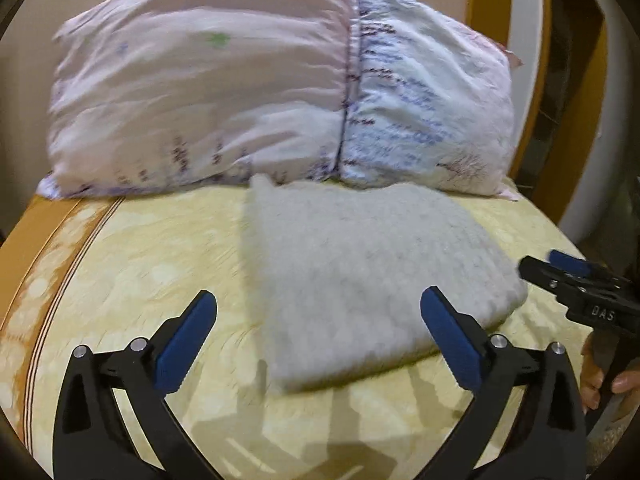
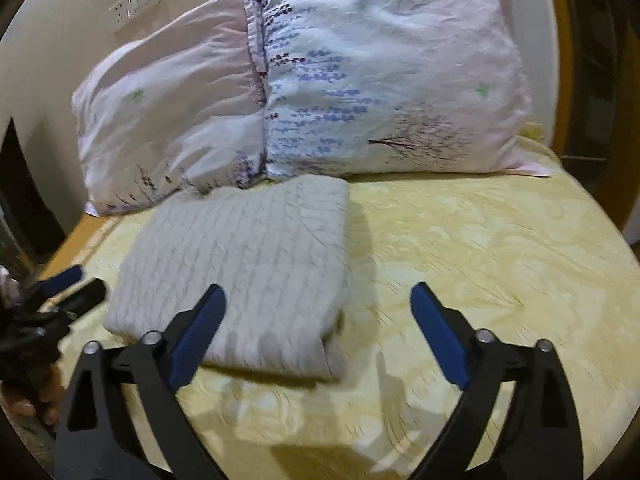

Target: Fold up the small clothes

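Note:
A grey knitted garment (image 1: 360,272) lies folded into a thick rectangle on the yellow bedspread (image 1: 152,264), just in front of the pillows. It also shows in the right wrist view (image 2: 248,264). My left gripper (image 1: 318,304) is open and empty, hovering above the garment's near left part. My right gripper (image 2: 318,300) is open and empty, above the garment's near right corner and the bedspread (image 2: 500,264). Each gripper shows in the other's view: the right one (image 1: 560,268) at the garment's right, the left one (image 2: 76,284) at its left.
Two floral pillows (image 1: 200,96) (image 2: 384,76) lean against the wall behind the garment. The bed's orange edge (image 1: 28,248) runs along the left. A wooden frame and white arch (image 1: 532,40) stand at the right. A wall switch plate (image 2: 136,0) is upper left.

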